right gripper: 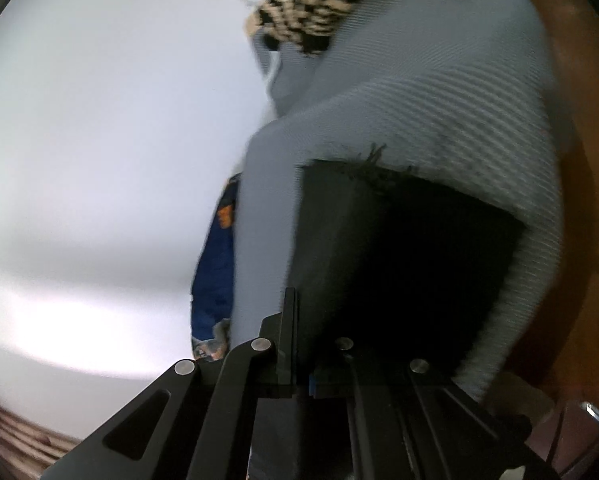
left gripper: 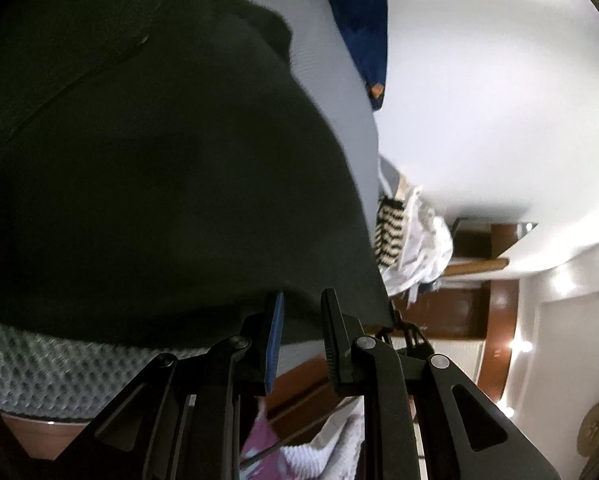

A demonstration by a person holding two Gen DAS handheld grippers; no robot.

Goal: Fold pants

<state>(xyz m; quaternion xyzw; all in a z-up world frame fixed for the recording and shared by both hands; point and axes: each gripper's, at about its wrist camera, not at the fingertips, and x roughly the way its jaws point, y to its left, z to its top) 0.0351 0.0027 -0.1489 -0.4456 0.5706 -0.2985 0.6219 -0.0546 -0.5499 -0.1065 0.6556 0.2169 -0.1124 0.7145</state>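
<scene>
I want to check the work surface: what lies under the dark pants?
Under the dark pants a grey textured cover shows past their edges, ribbed in the right wrist view. What the pants cover cannot be seen.

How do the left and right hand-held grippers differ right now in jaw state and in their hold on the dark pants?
The left hand-held gripper has its jaws apart, with the dark pants edge lying at its fingertips, not pinched. The right hand-held gripper looks shut on the dark pants, with cloth running down between its fingers. The left's blue pad shows plainly; the right's is mostly hidden by cloth. Both point at the same garment on the grey cover.
</scene>
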